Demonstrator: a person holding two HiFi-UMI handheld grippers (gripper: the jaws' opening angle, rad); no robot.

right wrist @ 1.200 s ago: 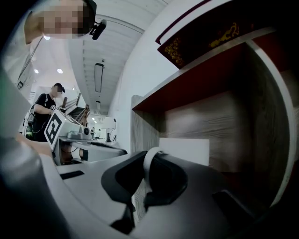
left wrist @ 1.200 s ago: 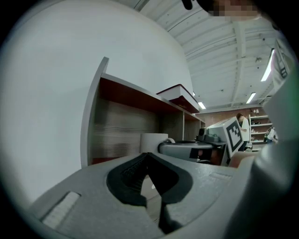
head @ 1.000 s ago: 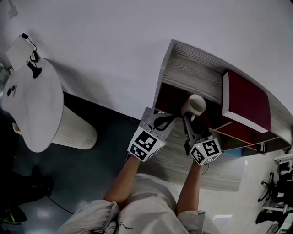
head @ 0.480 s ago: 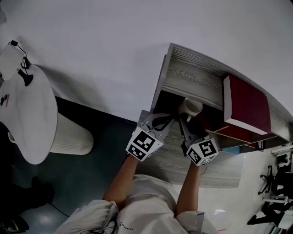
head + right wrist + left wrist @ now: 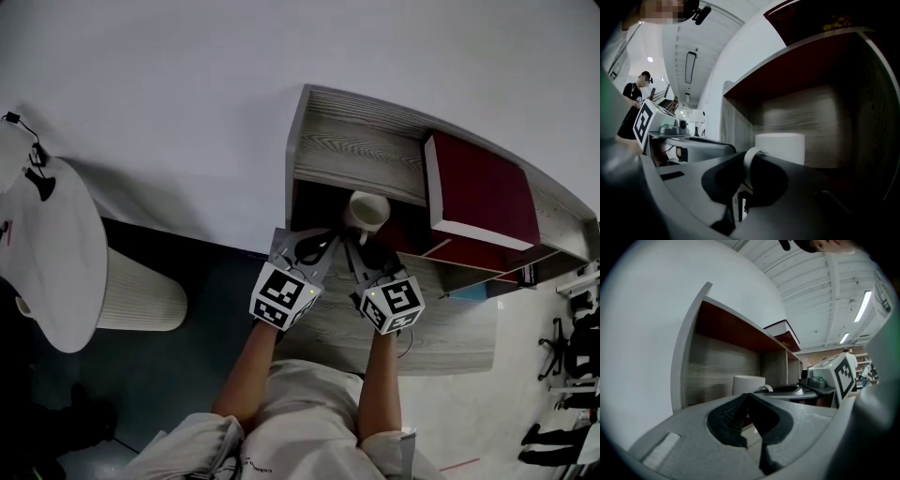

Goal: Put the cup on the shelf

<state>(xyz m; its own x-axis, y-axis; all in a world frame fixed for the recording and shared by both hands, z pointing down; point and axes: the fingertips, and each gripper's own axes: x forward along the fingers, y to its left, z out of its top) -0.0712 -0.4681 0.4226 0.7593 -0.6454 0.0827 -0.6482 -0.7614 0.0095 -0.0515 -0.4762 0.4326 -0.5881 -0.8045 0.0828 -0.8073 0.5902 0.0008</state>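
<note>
The right gripper (image 5: 357, 246) is grasping the white cup (image 5: 367, 212) by its handle (image 5: 748, 161). In the right gripper view, its fingers (image 5: 771, 180) are clenching on that pale loop, and the cup's body is standing upright just beyond them. The cup is sitting inside the leftmost compartment of the grey wood-grain shelf (image 5: 352, 155), under the top board and near the left side panel. Its open mouth is facing up in the head view. Whether its base is already resting on the shelf board is hard to tell, since the gripper is covering the bottom edge.

The left gripper (image 5: 317, 244) is hovering just beside the right one, at the front of the same compartment. Its fingers (image 5: 726, 416) are pressing together with nothing between them, and the cup is showing past their tips.

A dark red box (image 5: 478, 192) is lying on top of the shelf, to the right of the cup. A round white surface (image 5: 56, 253) is standing well apart at the left, against the wall.
</note>
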